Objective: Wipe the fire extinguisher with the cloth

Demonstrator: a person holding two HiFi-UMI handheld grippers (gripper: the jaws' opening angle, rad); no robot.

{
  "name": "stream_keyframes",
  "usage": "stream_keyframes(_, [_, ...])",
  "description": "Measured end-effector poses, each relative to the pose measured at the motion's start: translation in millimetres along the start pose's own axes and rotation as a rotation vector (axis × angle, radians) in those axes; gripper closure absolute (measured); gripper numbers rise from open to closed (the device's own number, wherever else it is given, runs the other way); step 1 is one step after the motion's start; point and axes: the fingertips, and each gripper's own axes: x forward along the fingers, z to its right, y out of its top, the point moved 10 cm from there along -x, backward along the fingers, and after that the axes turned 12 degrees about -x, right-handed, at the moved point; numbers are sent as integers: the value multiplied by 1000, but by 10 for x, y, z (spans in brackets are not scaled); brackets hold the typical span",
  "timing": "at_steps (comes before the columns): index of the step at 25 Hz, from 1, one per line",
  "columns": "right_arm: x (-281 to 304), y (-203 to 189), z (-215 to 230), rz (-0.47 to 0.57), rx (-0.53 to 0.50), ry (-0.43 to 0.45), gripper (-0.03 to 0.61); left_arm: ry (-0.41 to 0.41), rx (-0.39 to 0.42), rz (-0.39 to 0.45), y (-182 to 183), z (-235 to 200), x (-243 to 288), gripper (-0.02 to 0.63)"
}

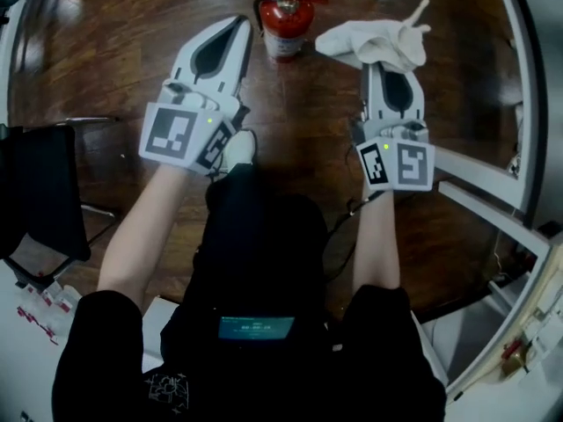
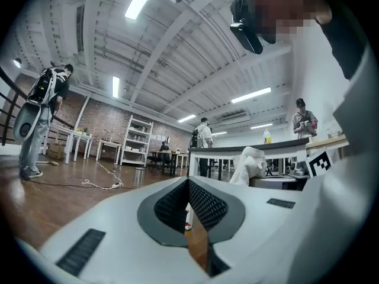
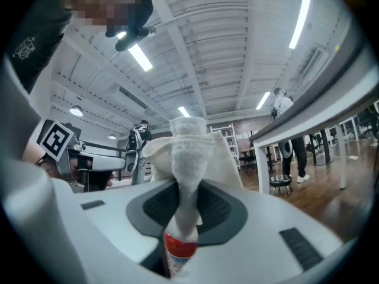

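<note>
A dark wooden floor (image 1: 114, 51) is stretching under the person, in a wide hall with a white beamed ceiling and strip lights; a white frame is curving along the right. The fire extinguisher (image 1: 286, 20) is standing upright on the floor at the far side, between the two grippers: a small red metal cylinder, smooth and glossy, with a pale label band, a black hose and a red lever on top.

The right gripper (image 1: 387, 64) is clamping its jaws on the cloth (image 1: 374, 44), a white, nubbly towel bunching into soft folds, with one twisted corner sticking up. In the right gripper view, the cloth (image 3: 188, 158) is rising from between the dark ribbed pads, with the red cylinder lying beyond it. The left gripper (image 1: 237, 25) is holding nothing, its jaws meeting at the tips.

Wiping is not yet beginning, by the look of it: the cloth is hanging just right of the extinguisher, apparently not touching it. Every surface is probably waiting to be wiped.
</note>
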Motion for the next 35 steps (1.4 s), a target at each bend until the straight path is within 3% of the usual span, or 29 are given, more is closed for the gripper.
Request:
stream_keyframes(7, [-349, 1414, 114, 16, 17, 19, 486, -18, -3, -12, 1068, 856, -265, 611])
stream_keyframes(16, [-945, 2963, 120, 37, -4, 35, 486, -25, -12, 50, 2297, 1877, -763, 611])
stream_keyframes(23, [-1478, 3767, -18, 49, -4, 51, 486, -9, -6, 80, 2866, 2533, -1300, 611])
stream_keyframes(35, [-1914, 4766, -490, 57, -23, 41, 486, -34, -21, 94, 3687, 2864, -1959, 611])
